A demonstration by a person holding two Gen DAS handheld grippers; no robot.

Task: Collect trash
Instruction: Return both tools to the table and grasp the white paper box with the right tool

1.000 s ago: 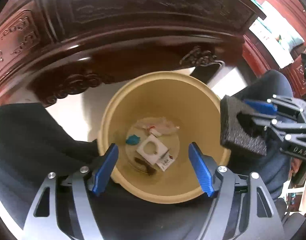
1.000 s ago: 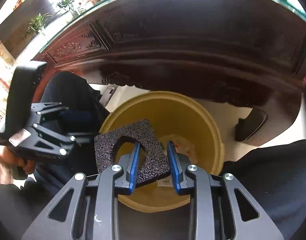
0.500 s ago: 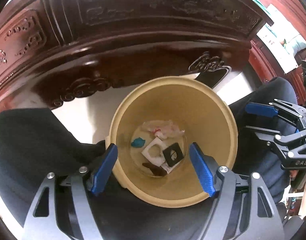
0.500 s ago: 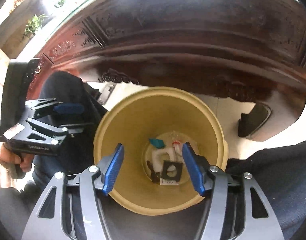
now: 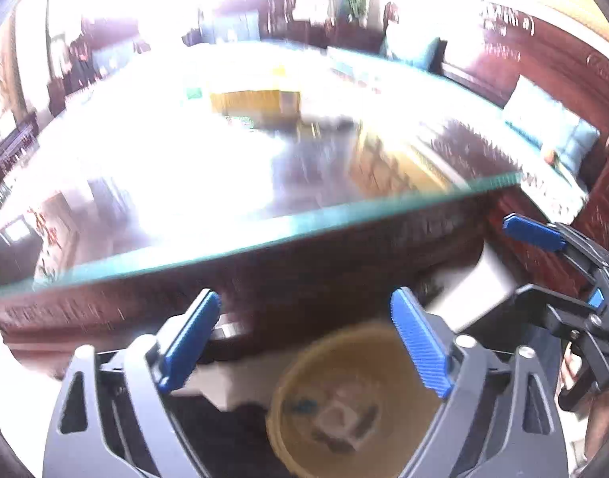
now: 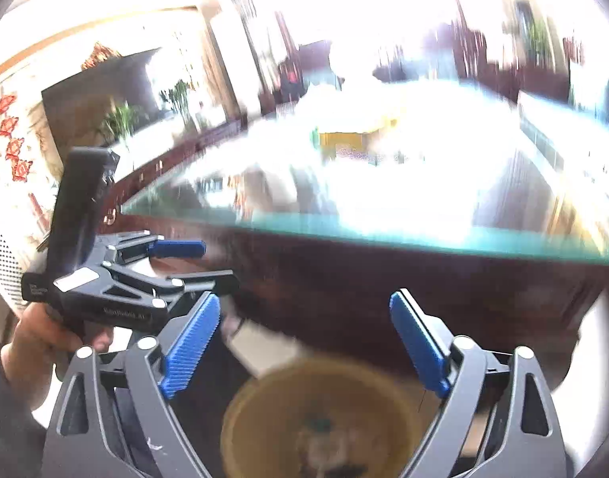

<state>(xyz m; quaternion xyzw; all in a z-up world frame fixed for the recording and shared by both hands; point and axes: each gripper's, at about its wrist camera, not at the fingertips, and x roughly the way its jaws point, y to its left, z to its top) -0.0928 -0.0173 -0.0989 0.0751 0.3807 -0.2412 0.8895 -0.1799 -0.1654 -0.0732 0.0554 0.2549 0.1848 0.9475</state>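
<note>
A yellow bin sits low in both views, on its rim in the left wrist view (image 5: 304, 362) and in the right wrist view (image 6: 264, 382), with blurred scraps of trash (image 5: 344, 422) in its bottom. My left gripper (image 5: 304, 338) is open and empty above and behind the bin. My right gripper (image 6: 304, 338) is open and empty too. Each gripper shows in the other's view: the right gripper (image 5: 559, 267) at the right edge, the left gripper (image 6: 177, 267) at the left. Both views are blurred by motion.
A dark carved wooden table with a glass top (image 5: 264, 235) rises in front of the bin, its edge also in the right wrist view (image 6: 384, 235). A yellow box (image 5: 252, 99) stands far back on it. A bench with blue cushions (image 5: 543, 127) is at the right.
Both grippers have tilted up from looking down into the bin to facing the table top. The black foam piece that the right gripper held a second ago lies in the bin.
</note>
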